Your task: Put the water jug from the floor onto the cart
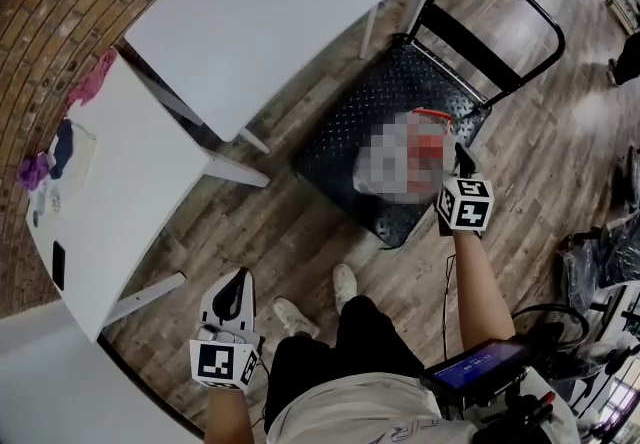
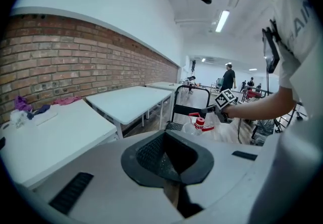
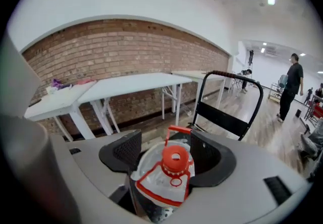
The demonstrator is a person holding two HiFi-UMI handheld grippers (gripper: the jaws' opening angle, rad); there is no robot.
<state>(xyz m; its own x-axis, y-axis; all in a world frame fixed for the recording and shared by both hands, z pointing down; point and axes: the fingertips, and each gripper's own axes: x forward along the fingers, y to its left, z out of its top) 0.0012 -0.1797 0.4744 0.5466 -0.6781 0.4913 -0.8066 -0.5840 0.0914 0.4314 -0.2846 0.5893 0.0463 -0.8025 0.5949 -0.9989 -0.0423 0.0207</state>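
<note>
Water jug: clear plastic water jug [image 3: 166,187] with red cap, sitting between the right fingers, apparently resting on the black tread-plate cart [image 1: 340,147].
Right gripper [image 3: 169,143]: pads [image 3: 126,151] are clamping the jug's shoulder.
Left gripper [image 2: 166,142]: fingers are resting together, empty.
Handling: likely heavy, slick, thin-walled; the red carry handle [image 3: 177,129] near the fingertips is offering a surer hold.
</note>
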